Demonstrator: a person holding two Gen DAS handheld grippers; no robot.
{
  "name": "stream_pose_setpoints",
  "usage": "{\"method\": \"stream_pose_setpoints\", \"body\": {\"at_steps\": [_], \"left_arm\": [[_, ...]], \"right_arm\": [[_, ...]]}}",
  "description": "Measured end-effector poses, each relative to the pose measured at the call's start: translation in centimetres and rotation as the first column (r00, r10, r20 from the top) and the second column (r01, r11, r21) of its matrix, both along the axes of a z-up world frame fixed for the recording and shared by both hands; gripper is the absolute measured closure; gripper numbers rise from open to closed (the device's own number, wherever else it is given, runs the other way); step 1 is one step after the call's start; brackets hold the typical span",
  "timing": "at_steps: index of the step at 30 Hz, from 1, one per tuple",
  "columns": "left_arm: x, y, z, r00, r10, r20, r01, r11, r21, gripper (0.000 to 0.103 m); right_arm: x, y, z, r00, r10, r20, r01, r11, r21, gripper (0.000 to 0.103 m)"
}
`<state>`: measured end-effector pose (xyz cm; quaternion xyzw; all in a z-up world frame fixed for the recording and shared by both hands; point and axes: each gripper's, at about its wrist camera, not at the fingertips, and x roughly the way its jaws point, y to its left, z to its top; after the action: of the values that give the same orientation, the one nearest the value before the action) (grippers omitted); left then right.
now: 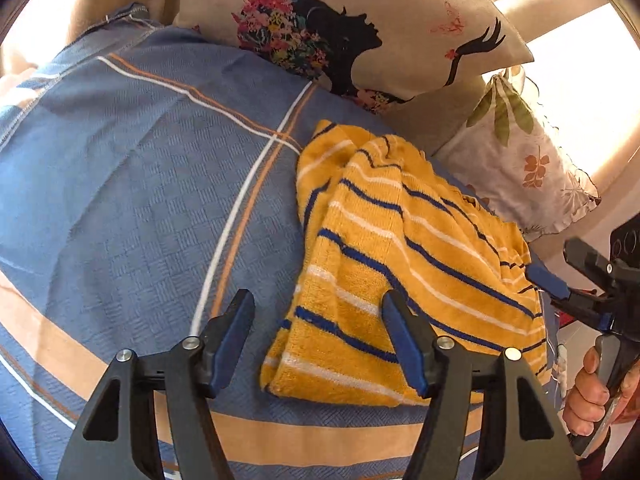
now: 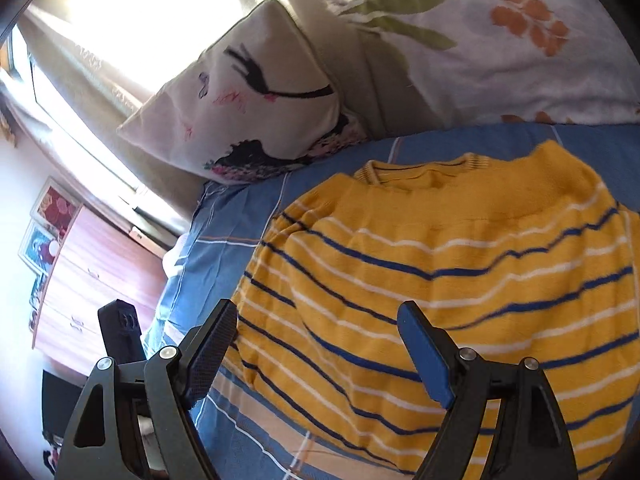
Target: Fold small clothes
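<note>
A small yellow sweater (image 1: 400,264) with blue and white stripes lies partly folded on a blue bedsheet (image 1: 140,200). My left gripper (image 1: 320,340) is open and empty, just above the sweater's near left edge. In the right wrist view the sweater (image 2: 460,280) fills the lower right with its collar (image 2: 420,168) at the far side. My right gripper (image 2: 316,344) is open and empty, hovering over the sweater's left edge. The right gripper also shows at the right edge of the left wrist view (image 1: 560,288), beside the sweater.
A cushion printed with a woman's profile (image 1: 352,28) and a leaf-print pillow (image 1: 520,168) rest at the head of the bed. A wooden dresser (image 2: 92,276) stands beyond the bed's edge, under a bright window (image 2: 140,8).
</note>
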<state>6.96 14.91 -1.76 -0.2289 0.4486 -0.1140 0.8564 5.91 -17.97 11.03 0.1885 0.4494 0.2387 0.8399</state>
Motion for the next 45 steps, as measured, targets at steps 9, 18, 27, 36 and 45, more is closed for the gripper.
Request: {"method": "stream_pose_setpoints", "body": {"at_steps": [9,18,27,36,45], "left_arm": [[-1.6,-0.3,-0.7,0.999,0.019,0.046,-0.010,0.986,-0.168,0.087],[-2.3,0.0,-0.6,0.997,0.039,0.059,-0.022,0.964,-0.265,0.087],[-5.8,0.6,1.8,0.993,0.031,0.115,0.002,0.961,-0.276,0.087],[-11.0,0.5,6.3,0.976,0.042,0.214,0.012,0.969,-0.246,0.068],[-8.8,-5.5,5.6,0.989,-0.077,0.127,0.100,0.977,-0.186,0.068]], "right_arm": [[7.7,13.5,-3.1,0.979,0.137,-0.150,-0.172,0.952,-0.253,0.016],[10.0,22.0,-7.1,0.964,0.149,-0.221,-0.261,0.697,-0.668,0.012],[7.9,20.6,-5.8,0.976,0.157,-0.150,-0.217,0.650,-0.729,0.082],[6.1,8.1,0.4,0.999,0.049,-0.017,-0.052,0.890,-0.453,0.084],[1.0,-9.8,1.3,0.982,-0.186,0.000,0.179,0.945,-0.274,0.084]]}}
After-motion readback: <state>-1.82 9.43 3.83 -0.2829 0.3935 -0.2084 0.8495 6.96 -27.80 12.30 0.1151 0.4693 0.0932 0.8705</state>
